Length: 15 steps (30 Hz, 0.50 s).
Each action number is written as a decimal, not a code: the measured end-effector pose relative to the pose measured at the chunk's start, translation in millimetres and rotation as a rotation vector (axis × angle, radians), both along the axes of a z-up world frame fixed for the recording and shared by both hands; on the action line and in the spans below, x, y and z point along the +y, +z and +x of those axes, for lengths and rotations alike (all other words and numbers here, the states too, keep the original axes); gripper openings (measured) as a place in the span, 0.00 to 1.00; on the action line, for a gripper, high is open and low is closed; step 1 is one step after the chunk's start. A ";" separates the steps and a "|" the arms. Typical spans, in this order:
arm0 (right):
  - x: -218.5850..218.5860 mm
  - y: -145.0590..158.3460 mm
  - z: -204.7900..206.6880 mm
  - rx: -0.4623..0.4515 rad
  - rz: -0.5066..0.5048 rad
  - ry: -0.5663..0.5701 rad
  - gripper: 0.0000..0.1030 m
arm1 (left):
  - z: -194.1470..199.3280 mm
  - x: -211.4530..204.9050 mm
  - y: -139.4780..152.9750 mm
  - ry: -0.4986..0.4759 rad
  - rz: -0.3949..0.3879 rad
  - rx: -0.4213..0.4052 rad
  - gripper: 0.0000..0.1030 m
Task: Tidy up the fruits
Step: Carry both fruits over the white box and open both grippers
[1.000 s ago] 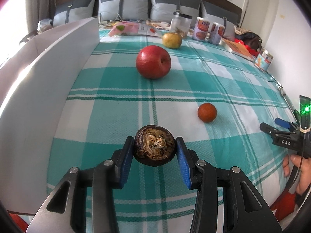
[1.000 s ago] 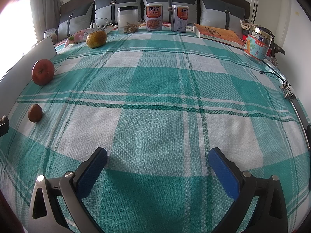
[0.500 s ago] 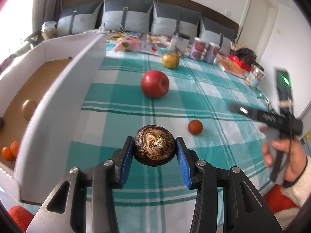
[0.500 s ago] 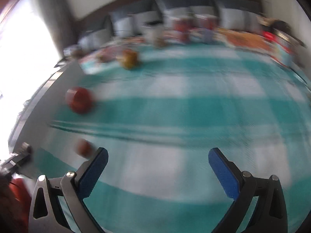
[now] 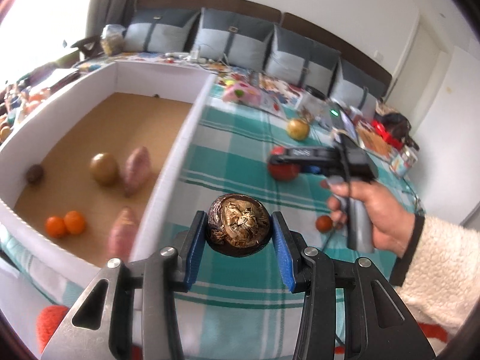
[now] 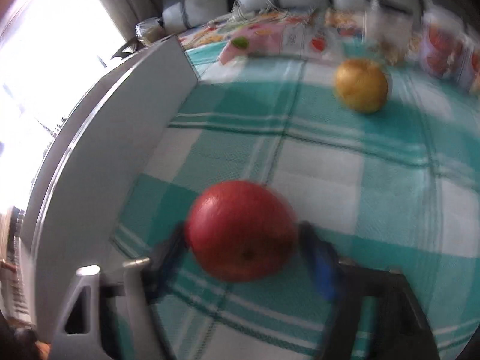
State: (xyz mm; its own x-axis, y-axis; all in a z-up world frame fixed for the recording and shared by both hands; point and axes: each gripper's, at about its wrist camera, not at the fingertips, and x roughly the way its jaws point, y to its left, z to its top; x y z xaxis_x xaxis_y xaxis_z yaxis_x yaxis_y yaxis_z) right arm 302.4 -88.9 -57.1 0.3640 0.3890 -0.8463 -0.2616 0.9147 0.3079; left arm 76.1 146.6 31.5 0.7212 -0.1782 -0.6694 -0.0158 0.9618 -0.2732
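A yellow fruit (image 6: 361, 85) and a small orange (image 5: 324, 223) lie on the checked bedcover (image 6: 345, 180), beside the white box (image 5: 168, 162) – inside it are two oranges (image 5: 65, 223), sweet potatoes (image 5: 136, 171) and a brownish fruit (image 5: 104, 168). The left gripper (image 5: 239, 241) pinches a dark wrinkled fruit (image 5: 238, 229) just beside the box wall. The jaws of the right gripper (image 6: 243, 250) have just been closing around the red apple (image 6: 241, 231) – through the blur, contact is not clear.

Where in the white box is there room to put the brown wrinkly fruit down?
The far half of the box, behind the brownish round fruit and the sweet potato, is bare. Near the two oranges and the second sweet potato it is crowded. The mangosteen is in the left gripper.
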 end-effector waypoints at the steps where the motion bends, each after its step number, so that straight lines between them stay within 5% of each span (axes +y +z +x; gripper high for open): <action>1: -5.0 -0.2 -2.2 0.011 0.018 -0.007 0.68 | 0.1 5.0 1.4 0.011 -0.003 -0.003 0.43; 9: -52.9 11.2 -28.8 0.117 0.320 -0.091 0.68 | 6.2 31.7 14.1 0.069 -0.028 -0.032 0.43; 15: -41.2 51.2 -36.3 0.098 0.432 -0.054 0.68 | 12.4 79.5 21.7 0.188 -0.045 -0.020 0.43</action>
